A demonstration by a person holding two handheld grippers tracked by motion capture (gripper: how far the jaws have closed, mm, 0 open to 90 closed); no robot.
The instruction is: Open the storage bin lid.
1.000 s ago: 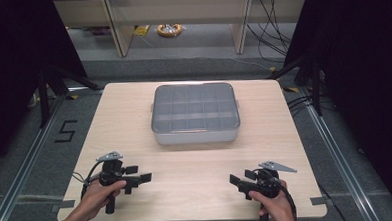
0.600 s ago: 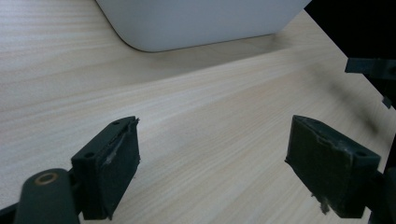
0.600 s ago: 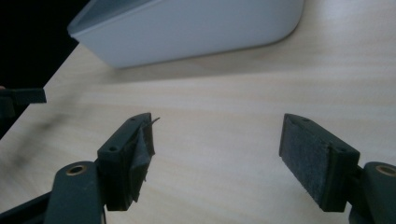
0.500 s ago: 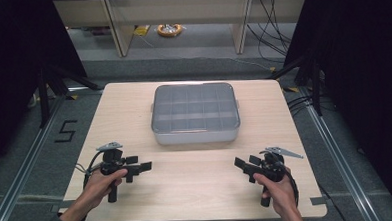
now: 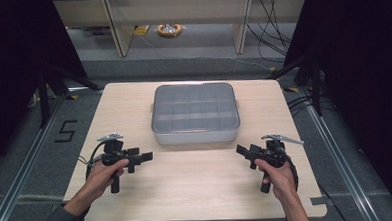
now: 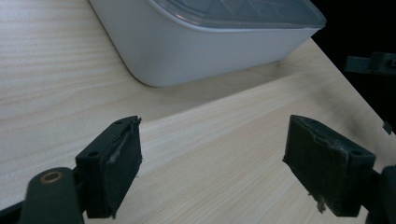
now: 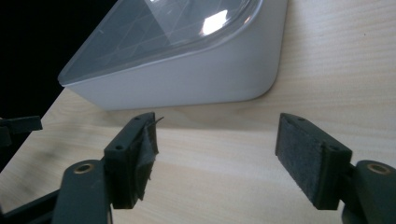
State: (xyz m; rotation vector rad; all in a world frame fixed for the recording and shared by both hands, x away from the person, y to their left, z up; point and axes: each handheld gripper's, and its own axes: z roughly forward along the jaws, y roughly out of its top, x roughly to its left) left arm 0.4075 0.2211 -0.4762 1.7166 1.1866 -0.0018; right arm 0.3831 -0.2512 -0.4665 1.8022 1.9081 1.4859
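While the grey lidded box (image 5: 195, 113) sits untouched at the middle of the desk (image 5: 187, 186), toward its far side, both tools have been carried from the near edge toward it over the last second. The left tool (image 5: 145, 156) has been brought up and inward, so that it now hovers off the box's near-left corner; the right tool (image 5: 241, 151) has been shifted outward and forward, to a spot off the near-right corner. In the left tool view its jaws are seen standing wide apart over bare wood, with the box's rounded corner (image 6: 149, 77) just ahead. The right tool's jaws have just been closing a little, yet they are still seen well apart, and nothing is between them. The clear lid (image 7: 168, 28) is still seated. From this an approach from both sides is judged to be under way, with no contact made yet.
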